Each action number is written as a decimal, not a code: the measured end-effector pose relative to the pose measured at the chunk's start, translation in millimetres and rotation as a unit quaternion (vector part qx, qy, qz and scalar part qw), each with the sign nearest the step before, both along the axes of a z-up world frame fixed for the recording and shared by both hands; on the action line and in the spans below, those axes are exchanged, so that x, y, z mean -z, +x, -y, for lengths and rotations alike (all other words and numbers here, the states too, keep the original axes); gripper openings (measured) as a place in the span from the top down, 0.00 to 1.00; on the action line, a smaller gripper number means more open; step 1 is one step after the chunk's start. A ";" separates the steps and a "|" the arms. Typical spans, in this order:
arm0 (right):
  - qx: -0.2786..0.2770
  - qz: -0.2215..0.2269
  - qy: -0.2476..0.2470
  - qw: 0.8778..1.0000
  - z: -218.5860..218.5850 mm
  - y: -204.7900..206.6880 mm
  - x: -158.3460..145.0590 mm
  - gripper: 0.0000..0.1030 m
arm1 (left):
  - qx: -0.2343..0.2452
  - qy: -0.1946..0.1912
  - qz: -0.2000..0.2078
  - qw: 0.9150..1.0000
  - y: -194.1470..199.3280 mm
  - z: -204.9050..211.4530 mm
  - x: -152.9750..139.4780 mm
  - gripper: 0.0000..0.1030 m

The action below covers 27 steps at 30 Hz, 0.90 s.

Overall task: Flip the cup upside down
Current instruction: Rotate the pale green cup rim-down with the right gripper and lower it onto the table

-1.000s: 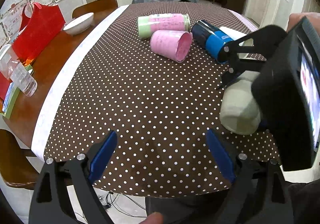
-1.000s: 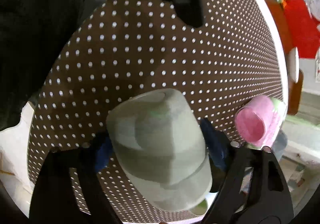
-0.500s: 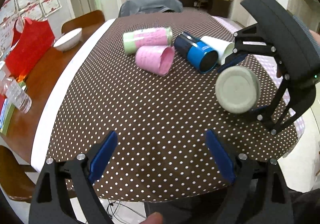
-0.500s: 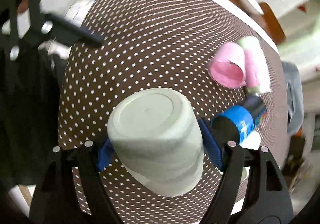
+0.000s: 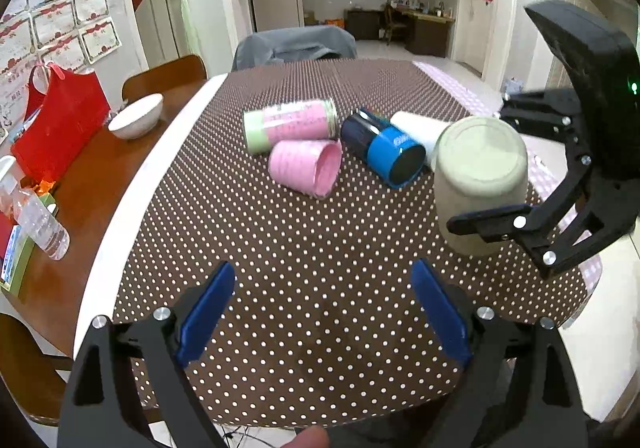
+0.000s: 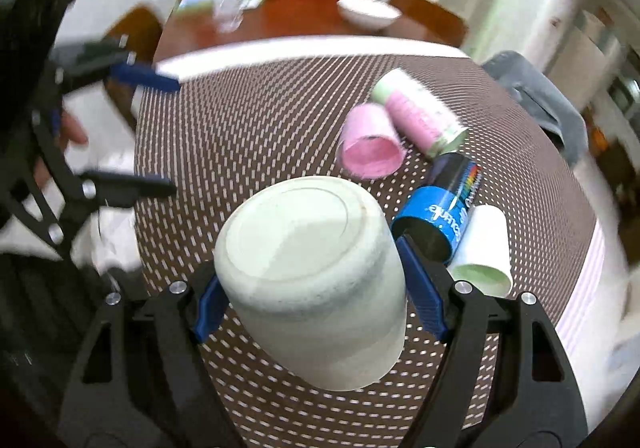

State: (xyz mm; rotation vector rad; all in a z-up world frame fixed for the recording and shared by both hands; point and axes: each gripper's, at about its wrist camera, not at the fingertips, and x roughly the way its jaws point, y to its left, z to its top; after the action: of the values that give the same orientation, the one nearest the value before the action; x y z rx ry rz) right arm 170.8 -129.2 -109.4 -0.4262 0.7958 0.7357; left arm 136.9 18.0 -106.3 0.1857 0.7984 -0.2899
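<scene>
Right wrist view: my right gripper is clamping the pale grey-green ceramic cup between its blue pads, base turned upward, over the brown polka-dot tablecloth. Left wrist view: my left gripper is hanging with jaws apart, gripping nothing; a pink paper cup and a blue cylindrical can are lying on their sides beyond.

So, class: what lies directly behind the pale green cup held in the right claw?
Behind the pale green cup, held in the right claw, a white cup and a blue cup lie on their sides. The held cup hides part of the white cup.
</scene>
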 end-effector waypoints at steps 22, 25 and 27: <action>0.230 0.052 0.234 0.943 13.9 -28.6 33.0 0.27 | -0.039 -0.029 0.033 0.998 -32.5 -18.9 -7.4 0.14; 0.234 0.050 0.228 0.944 12.9 -27.5 41.2 0.27 | -0.043 -0.030 0.029 0.998 -33.4 -20.7 -4.5 0.14; 0.237 0.047 0.226 0.944 12.6 -26.0 46.7 0.27 | -0.045 -0.031 0.027 0.998 -34.0 -20.8 -3.8 0.14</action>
State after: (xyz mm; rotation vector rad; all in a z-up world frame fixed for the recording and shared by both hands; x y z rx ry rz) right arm 144.8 -141.8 -156.1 0.1461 0.5832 0.4193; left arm 102.9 38.9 -102.5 0.0990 0.7404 -0.2240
